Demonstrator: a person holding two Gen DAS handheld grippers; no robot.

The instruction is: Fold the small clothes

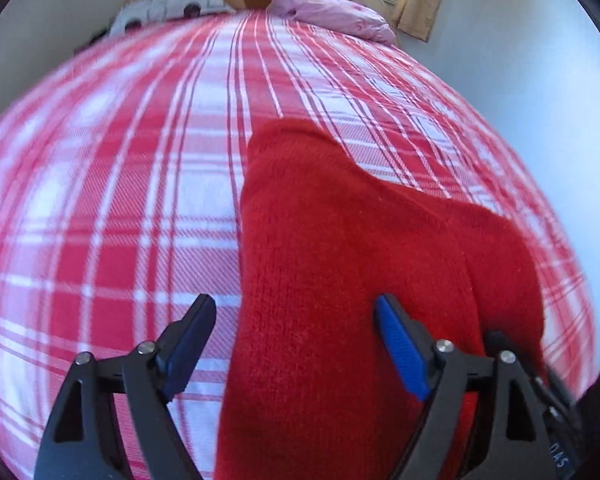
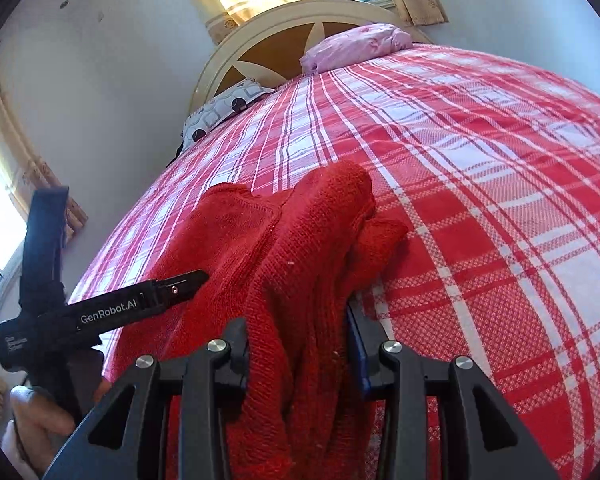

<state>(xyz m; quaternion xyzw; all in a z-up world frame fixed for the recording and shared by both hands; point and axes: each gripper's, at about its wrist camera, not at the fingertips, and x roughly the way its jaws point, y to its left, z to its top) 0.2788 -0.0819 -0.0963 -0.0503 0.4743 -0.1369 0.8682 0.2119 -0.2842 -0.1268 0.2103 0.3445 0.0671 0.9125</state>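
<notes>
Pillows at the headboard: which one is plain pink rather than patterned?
The pink pillow, on the right side by the curtained window. The other pillow, to its left, is white with dark circles and squares.

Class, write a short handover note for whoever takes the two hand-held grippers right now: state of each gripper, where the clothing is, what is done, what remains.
Left hand-held gripper: open, fingers either side of the near part of the red knitted garment, not clamping it.
Right hand-held gripper: shut on a bunched part of the red knitted garment.
The garment lies crumpled on the red-and-white plaid bedspread, near the foot of the bed; pillows sit far off at the headboard.
Done: one grasp taken. No neat fold shows.
Left: probably grip with the left, spread flat, then fold.
</notes>
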